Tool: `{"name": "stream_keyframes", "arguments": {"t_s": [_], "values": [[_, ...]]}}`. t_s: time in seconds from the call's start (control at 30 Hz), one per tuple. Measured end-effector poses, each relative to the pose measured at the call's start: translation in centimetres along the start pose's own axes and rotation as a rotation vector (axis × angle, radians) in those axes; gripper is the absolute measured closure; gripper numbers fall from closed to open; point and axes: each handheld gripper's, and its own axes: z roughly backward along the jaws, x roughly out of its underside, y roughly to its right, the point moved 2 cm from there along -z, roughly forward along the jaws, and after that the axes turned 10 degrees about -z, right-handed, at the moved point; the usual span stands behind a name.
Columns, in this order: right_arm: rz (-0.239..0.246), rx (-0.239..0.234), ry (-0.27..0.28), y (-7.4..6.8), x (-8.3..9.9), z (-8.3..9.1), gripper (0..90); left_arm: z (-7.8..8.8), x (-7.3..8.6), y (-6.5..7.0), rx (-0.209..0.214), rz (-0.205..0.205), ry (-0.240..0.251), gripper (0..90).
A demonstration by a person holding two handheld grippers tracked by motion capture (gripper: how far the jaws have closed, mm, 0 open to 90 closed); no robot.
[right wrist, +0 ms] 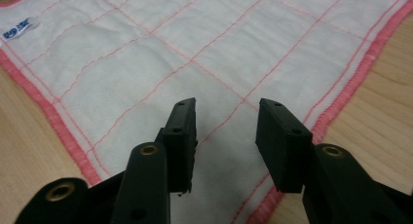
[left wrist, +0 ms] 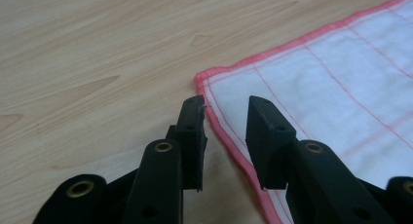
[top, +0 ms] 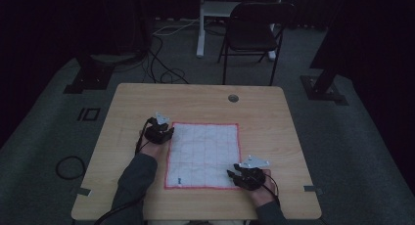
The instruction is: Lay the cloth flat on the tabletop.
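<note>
High view: cloth (top: pixel 203 154) lies flat, table (top: pixel 200 100) margins bare.

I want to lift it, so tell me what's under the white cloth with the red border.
The white square cloth with red border lies flat on the light wooden table. No bump shows in it, but whatever the fabric covers cannot be seen.

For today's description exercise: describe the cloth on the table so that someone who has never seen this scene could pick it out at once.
Start at the light wooden table in the dark room. Flat on its near half, between the left tongs and the right tongs, lies a square cloth. It is white with a red stitched border, thin red grid lines and a small blue label near one corner.
</note>
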Motion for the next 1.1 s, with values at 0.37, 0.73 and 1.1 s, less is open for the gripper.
{"name": "stream_keyframes", "arguments": {"t_s": [0.37, 0.73, 1.1], "values": [[-0.026, 0.027, 0.026, 1.2, -0.6, 0.3, 57.6, 2.9, 1.3, 1.0, 0.050, 0.023, 0.059, 64.1], [-0.025, 0.025, 0.034, 1.4, -0.8, 0.4, 57.7, 4.7, 2.8, 1.9, 0.079, 0.071, 0.102, 63.7], [-0.040, 0.039, 0.055, 1.7, -1.0, 0.9, 57.8, 6.7, 3.0, 2.7, 0.091, 0.076, 0.141, 63.6]]}}
